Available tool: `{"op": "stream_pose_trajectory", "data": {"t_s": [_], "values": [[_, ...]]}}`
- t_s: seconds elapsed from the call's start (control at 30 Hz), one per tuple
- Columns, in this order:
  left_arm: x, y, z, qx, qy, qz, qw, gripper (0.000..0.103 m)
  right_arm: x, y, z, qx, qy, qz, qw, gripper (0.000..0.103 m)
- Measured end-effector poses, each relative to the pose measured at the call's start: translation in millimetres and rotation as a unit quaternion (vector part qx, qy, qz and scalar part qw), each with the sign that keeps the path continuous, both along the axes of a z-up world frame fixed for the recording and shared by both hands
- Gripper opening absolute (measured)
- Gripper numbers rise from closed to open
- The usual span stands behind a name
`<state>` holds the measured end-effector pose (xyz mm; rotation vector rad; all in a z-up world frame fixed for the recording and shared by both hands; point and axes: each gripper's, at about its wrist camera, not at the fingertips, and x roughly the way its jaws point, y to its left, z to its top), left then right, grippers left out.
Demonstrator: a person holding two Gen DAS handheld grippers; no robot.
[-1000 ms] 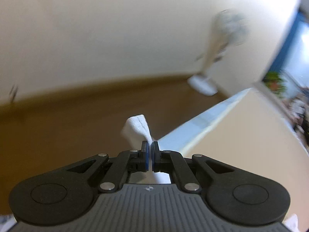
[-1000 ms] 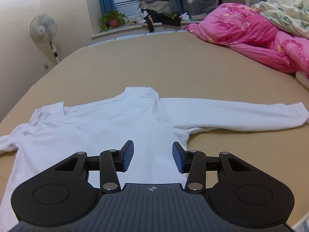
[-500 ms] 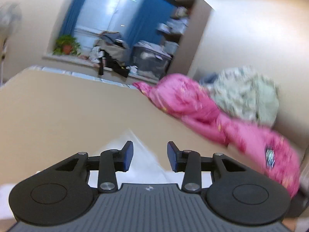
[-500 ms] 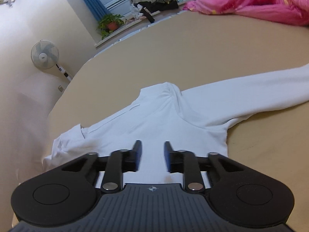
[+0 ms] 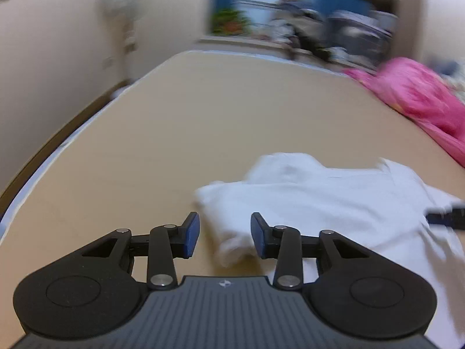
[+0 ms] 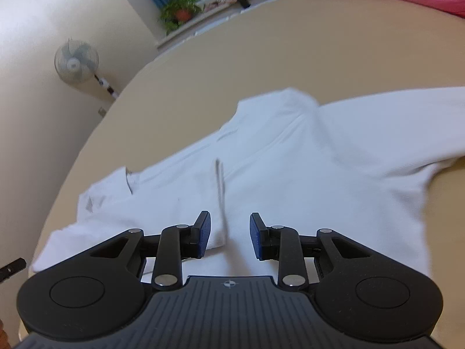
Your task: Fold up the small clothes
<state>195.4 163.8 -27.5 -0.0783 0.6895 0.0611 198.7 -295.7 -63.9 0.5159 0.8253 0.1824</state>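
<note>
A white long-sleeved shirt (image 6: 290, 168) lies on the tan bed (image 6: 319, 46). Its left sleeve is folded in over the body, with the cuff end lying between my right fingers. Its right sleeve stretches out to the right. My right gripper (image 6: 229, 234) is open, low over the shirt body. My left gripper (image 5: 225, 234) is open and empty at the shirt's left edge (image 5: 232, 226), above the bunched fabric. The blurred shirt (image 5: 334, 200) fills the right of the left wrist view, with a dark bit of the right gripper (image 5: 447, 218) at the far right.
A pink quilt (image 5: 421, 99) lies at the bed's right side. A standing fan (image 6: 77, 62) is by the left wall. A potted plant (image 6: 180, 11) and piled clothes sit on the window ledge behind the bed. The bed's left edge (image 5: 58, 151) is close.
My left gripper has let go of the white sleeve it pinched, opened, and swung round to the shirt's left edge. My right gripper has dropped lower over the shirt; the left sleeve now lies across the body.
</note>
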Motion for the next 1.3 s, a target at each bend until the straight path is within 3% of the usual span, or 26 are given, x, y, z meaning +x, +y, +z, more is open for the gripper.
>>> {"op": "stream_pose_trajectory", "data": {"t_s": [0.1,0.13,0.23,0.33,0.4,0.43,0.47,0.53,0.6,0.67,0.8,0.93,1.03,1.07,1.1,1.17,1.23,1.3], "values": [[2.5,10.3,0.9,0.026,-0.020,0.011,0.9994,0.043,11.7,19.7,-11.6,-0.020,-0.003,0.010,1.000,0.029],[3.5,14.7,-0.4,0.028,-0.017,0.016,0.9993,0.043,13.7,28.1,-12.3,-0.039,-0.014,0.017,0.999,0.012],[8.8,22.6,1.1,0.007,-0.010,0.028,0.9995,0.043,14.4,40.5,0.4,-0.081,-0.049,0.037,0.995,0.005],[24.2,13.0,10.8,0.004,-0.009,0.028,0.9996,0.043,5.3,9.2,52.1,-0.040,-0.126,-0.012,0.991,0.004],[22.4,4.3,11.0,-0.002,-0.014,0.024,0.9996,0.043,-7.8,-22.1,88.6,-0.040,-0.176,-0.054,0.982,0.004],[22.2,2.9,13.0,-0.005,-0.015,0.021,0.9996,0.043,-10.8,-35.5,95.7,-0.051,-0.180,-0.066,0.980,0.004],[23.5,1.4,12.6,-0.010,-0.013,0.017,0.9997,0.043,-11.0,-47.3,95.8,-0.072,-0.169,-0.077,0.980,0.004],[29.8,-5.4,5.3,-0.018,-0.003,0.005,0.9998,0.043,-5.4,-73.6,76.6,-0.126,-0.105,-0.104,0.981,0.004],[35.4,-14.1,-2.2,-0.024,0.009,-0.010,0.9996,0.043,-4.5,-102.0,51.2,-0.116,-0.047,-0.142,0.982,0.004],[40.0,-25.2,-11.3,-0.028,0.019,-0.028,0.9990,0.044,-1.9,-118.2,35.8,-0.108,-0.017,-0.150,0.983,0.004],[51.7,-47.9,-27.2,-0.050,0.028,-0.081,0.9950,0.051,2.1,-120.4,33.0,-0.115,-0.034,-0.146,0.982,0.005],[63.0,-61.1,-45.9,-0.085,0.042,-0.105,0.9899,0.052,3.8,-121.4,30.4,-0.114,-0.036,-0.143,0.982,0.005],[69.1,-72.1,-63.1,-0.055,0.069,-0.115,0.9895,0.052,3.4,-115.6,29.8,-0.113,-0.038,-0.137,0.983,0.005],[72.0,-72.4,-69.5,-0.041,0.086,-0.111,0.9892,0.045,2.6,-115.5,32.1,-0.108,-0.041,-0.137,0.984,0.005],[73.1,-69.6,-72.7,-0.041,0.099,-0.109,0.9883,0.015,1.4,-117.0,35.3,-0.099,-0.047,-0.135,0.985,0.005],[71.9,-61.5,-70.2,-0.058,0.100,-0.109,0.9873,0.005,-3.4,-116.8,47.2,-0.073,-0.079,-0.126,0.986,0.005],[67.9,-55.7,-59.9,-0.049,0.081,-0.104,0.9900,0.004,-13.7,-118.1,67.2,-0.033,-0.140,-0.104,0.984,0.005],[65.8,-42.4,-52.3,-0.066,0.078,-0.082,0.9914,0.004,-20.2,-122.0,76.1,-0.008,-0.167,-0.094,0.981,0.005]]}}
